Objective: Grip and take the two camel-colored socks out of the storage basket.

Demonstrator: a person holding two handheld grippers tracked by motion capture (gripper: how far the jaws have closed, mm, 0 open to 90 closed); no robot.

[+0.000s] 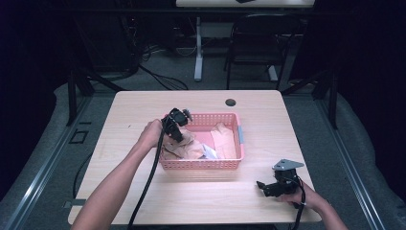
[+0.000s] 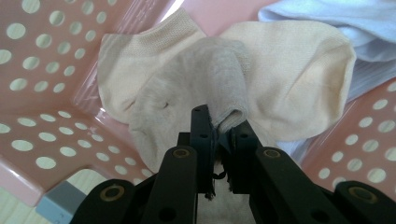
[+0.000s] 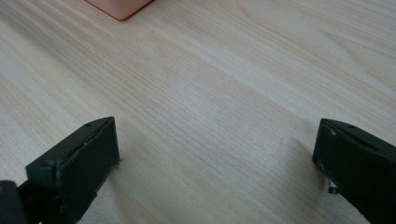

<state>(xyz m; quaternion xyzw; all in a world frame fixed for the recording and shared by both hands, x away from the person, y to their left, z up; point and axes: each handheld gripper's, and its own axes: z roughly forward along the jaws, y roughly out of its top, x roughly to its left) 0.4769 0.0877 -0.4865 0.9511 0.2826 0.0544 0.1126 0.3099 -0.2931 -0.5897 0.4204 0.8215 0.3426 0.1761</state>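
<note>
One claw (image 2: 223,128) pinches ribbed beige sock (image 2: 219,70).

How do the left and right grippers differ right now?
The left gripper has its jaws shut on a beige sock; the right gripper has its jaws wide open and holds nothing. The left is inside the pink basket, while the right sits low over bare table off the basket's near right corner. Both are black, hand-held, and trail a cable.
</note>
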